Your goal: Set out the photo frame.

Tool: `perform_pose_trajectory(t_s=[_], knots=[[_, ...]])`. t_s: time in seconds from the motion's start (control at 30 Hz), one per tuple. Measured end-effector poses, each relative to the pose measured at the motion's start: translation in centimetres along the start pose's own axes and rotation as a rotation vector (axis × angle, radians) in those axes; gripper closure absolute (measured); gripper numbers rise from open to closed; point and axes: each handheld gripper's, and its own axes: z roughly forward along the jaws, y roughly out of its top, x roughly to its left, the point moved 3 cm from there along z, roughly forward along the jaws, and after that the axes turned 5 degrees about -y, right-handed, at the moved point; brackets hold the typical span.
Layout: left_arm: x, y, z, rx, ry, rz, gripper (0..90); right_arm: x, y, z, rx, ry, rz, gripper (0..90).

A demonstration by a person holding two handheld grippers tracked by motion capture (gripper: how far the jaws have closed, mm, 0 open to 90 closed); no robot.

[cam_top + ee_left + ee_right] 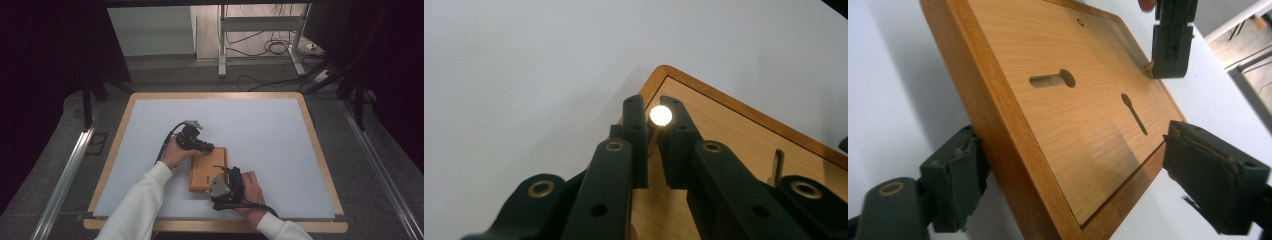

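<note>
Centrally, a wooden board (207, 170), framed by a raised rim and lying flat on the white table (280, 130), towards the near edge. Cut into its face: two keyhole slots (1052, 79), well apart from each other. Standing at the far corner of the board, just inside the rim: a small pin (660, 115) with a bright round head.

Around that pin, the left gripper (652, 102), drawn nearly together and pinching the shaft just under the head, as far as the left gripper view lets one judge. At the near end, the right gripper (1078, 175), spread wide to either side of the board; one pad close against the rim or perhaps touching it, the other plainly apart, so no grip there yet.

Judged as the step in hand: working the pin at the corner while steadying the board. To do it well:

- Close the right gripper squarely on both rims first, pads flat, so that the board cannot pivot or lift at one end.
- Keep the left grip low on the shaft rather than on the rounded head, where the pads would likely slip off.
- Move the pin straight along its own axis, without leaning it towards the rim.
- Go gently; a small pin could spring loose and roll away across the table.
</note>
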Motion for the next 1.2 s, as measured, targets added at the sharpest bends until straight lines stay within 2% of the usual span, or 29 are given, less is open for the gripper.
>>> perform_pose_trajectory(t_s=[0.13, 0.17, 0.2, 0.23, 0.6, 0.7, 0.9, 1.0, 1.13, 1.17, 1.2], knots=[[0.0, 0.0, 0.0, -0.005, 0.011, 0.001, 83.6, -0.1, 0.2, -0.2, -0.014, -0.004, -0.001, 18.8], [-0.1, 0.1, 0.0, -0.008, 0.023, 0.005, 83.6, -0.3, 0.4, -0.4, -0.031, -0.006, 0.014, 22.5], [-0.1, 0.1, 0.0, -0.008, 0.023, 0.005, 83.6, -0.3, 0.4, -0.4, -0.031, -0.006, 0.014, 22.5], [0.0, 0.1, 0.0, -0.007, 0.032, 0.007, 83.8, -0.6, 0.6, -0.7, -0.047, -0.022, 0.009, 25.4], [0.1, 0.2, 0.0, -0.014, 0.043, -0.001, 83.9, -1.3, 1.1, -1.0, -0.042, -0.021, -0.019, 34.8], [0.2, 0.2, 0.1, -0.025, 0.044, -0.014, 83.8, -1.6, 1.3, -1.1, -0.054, -0.015, -0.014, 40.2], [0.2, 0.2, 0.1, -0.030, 0.047, -0.023, 83.2, -2.1, 1.2, -1.2, -0.060, -0.010, 0.011, 40.3], [0.3, 0.2, 0.1, -0.031, 0.056, -0.013, 81.7, -2.5, 1.2, -1.4, -0.068, -0.016, 0.017, 41.9], [0.0, 0.1, 0.0, -0.035, 0.096, 0.008, 79.6, -2.8, 1.2, -1.5, -0.076, -0.019, 0.027, 42.7], [-0.1, 0.1, -0.3, -0.046, 0.116, 0.016, 72.8, -2.9, 1.2, -1.6, -0.079, -0.019, 0.032, 42.9], [-0.2, 0.1, -0.5, -0.059, 0.120, 0.013, 70.4, -3.0, 1.2, -1.6, -0.078, -0.019, 0.032, 43.0]])
